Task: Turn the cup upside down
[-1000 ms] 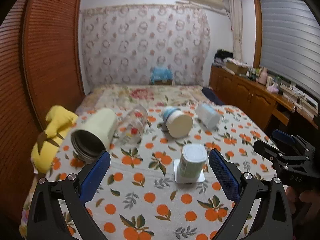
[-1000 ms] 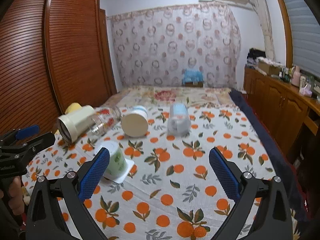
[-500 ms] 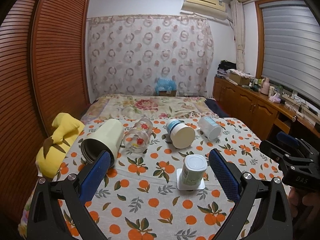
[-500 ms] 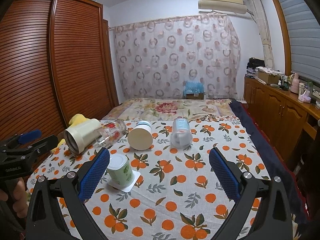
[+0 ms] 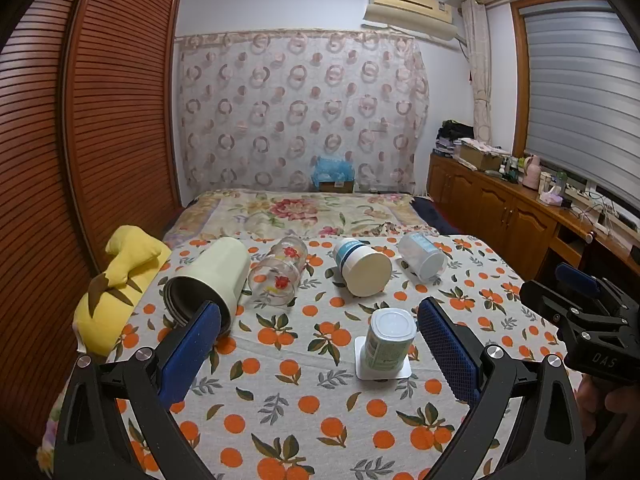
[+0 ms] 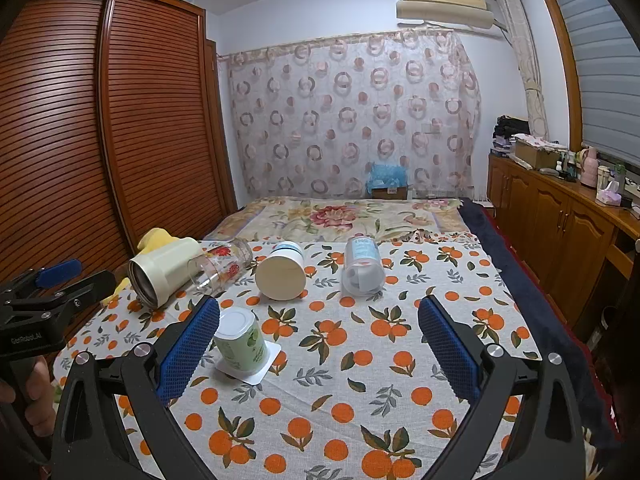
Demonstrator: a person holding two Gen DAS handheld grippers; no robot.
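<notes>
On a bedroom table under an orange-print cloth (image 5: pixel 304 404), the green cup (image 5: pixel 390 339) already stands upside down on its white coaster (image 5: pixel 362 372) near centre, both the left gripper (image 5: pixel 320 344) and right gripper (image 6: pixel 318 346) spread wide and empty, so seemingly only withdrawal remains.

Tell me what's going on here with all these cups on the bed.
A person holds a hand-held gripper in each hand above a bed covered with an orange-print cloth. The left hand-held gripper and the right hand-held gripper are both open and hold nothing. A green cup stands upside down on a white coaster. Behind it four more lie on their sides: a cream tumbler, a flowered glass, a blue-banded cup and a clear cup.
</notes>
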